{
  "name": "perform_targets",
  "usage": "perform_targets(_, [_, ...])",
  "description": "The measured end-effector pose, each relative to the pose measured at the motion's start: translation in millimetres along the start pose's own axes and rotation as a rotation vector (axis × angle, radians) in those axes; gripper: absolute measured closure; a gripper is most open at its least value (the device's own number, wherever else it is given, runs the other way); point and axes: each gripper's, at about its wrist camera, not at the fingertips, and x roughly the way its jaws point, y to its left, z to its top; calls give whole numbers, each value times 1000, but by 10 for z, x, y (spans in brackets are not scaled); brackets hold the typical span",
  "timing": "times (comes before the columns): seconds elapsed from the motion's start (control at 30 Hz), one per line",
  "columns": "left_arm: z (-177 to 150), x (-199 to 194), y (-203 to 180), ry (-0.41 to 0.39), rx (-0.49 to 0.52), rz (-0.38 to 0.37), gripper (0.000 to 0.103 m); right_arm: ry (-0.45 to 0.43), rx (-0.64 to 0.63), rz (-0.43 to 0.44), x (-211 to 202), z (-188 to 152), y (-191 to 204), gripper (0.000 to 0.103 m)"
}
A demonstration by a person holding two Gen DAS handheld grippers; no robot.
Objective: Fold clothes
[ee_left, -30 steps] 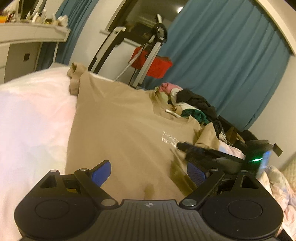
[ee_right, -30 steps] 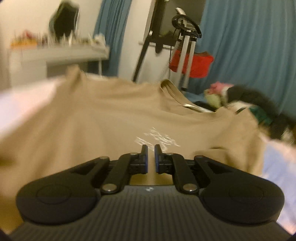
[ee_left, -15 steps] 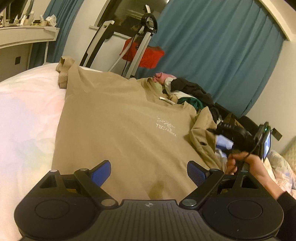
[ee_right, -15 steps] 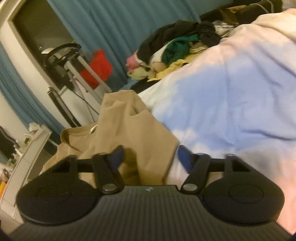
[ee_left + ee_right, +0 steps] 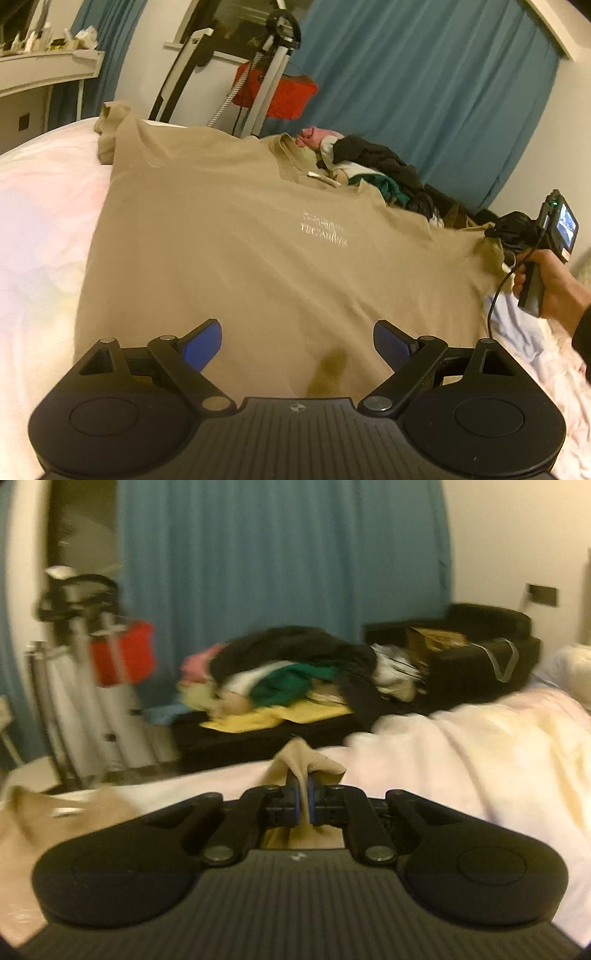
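A tan T-shirt (image 5: 240,251) lies spread face-up on a bed (image 5: 40,206) with a pale cover, its small white chest print showing. Its collar points away, toward a heap of other clothes (image 5: 373,166) by a blue curtain (image 5: 424,92), so its long axis runs from the near hem to the far neckline.

The left gripper (image 5: 297,341) hovers over the near hem, its blue-padded jaws spread wide with nothing between them. The right gripper (image 5: 303,801) is out at the shirt's right edge — its jaws are pressed together, pinching a bunch of tan cloth that looks like the right sleeve, drawn outward and slightly lifted. A hand (image 5: 550,284) grips its handle.

The far-left sleeve lies crumpled at the top corner. The body is flat and no fold is visible. The right gripper holds the fabric, so any fold across the chest would seem to travel from right toward left — across the long axis.
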Motion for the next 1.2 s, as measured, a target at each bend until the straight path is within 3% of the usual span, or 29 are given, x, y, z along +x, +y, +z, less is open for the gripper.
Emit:
perform_targets(0.1, [-21,64,-49,16,17,4,12,27,32,-19,87,-99,-126,80])
perform_targets(0.13, [-25,77,-69,18,25,6,12,15,41,-8,26,-141,-137,57])
perform_targets(0.17, [-26,89,-90,18,33,9,12,2,49,4,-46,-184,-145,27])
perform_targets(0.2, [-23,95,-109,14,42,12,12,-12,57,17,-118,-226,-152,16])
perform_targets(0.37, [-48,39,-169,2,78,17,12,-44,114,89,-755,-381,-26,15])
perform_targets(0.57, [-101,-221,-261,-23,141,20,12,-75,183,195,-2019,-702,225,15])
perform_targets(0.8, [-208,-642,-401,-55,237,8,12,-141,57,282,-3177,-1096,519,15])
perform_targets(0.93, [-255,-859,-446,-68,297,46,12,-101,99,364,-3412,-1331,512,15])
perform_targets(1.2, [-136,-1144,5,30,140,180,12,-55,50,358,-3481,-1481,560,15])
